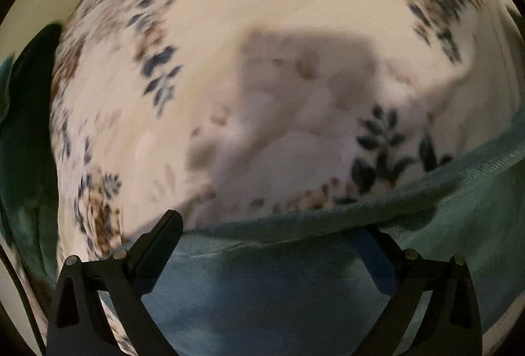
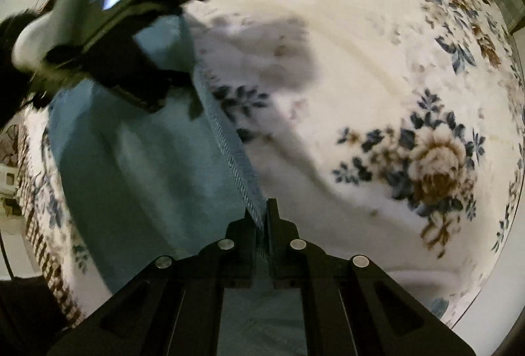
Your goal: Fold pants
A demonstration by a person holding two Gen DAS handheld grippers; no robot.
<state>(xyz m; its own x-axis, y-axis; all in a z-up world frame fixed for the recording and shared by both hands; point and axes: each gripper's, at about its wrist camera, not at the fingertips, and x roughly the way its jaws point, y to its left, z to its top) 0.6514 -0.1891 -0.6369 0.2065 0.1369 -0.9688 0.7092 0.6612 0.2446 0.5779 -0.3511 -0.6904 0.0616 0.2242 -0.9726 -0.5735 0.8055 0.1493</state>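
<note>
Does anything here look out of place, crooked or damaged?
Nothing looks damaged or spilled. The teal pants lie on the flowered sheet. The right tool is shut on their stitched edge, while the left tool is open over the cloth. The sheet is a little wrinkled, which is ordinary.

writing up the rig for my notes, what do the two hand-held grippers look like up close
Both are matte black plastic. The left hand-held gripper has angular fingers with triangular cut-outs and round silver screw heads. The right hand-held gripper has the same black arms, silver screw heads and narrow flat fingertips. No cables, markings or sleeves show.
</note>
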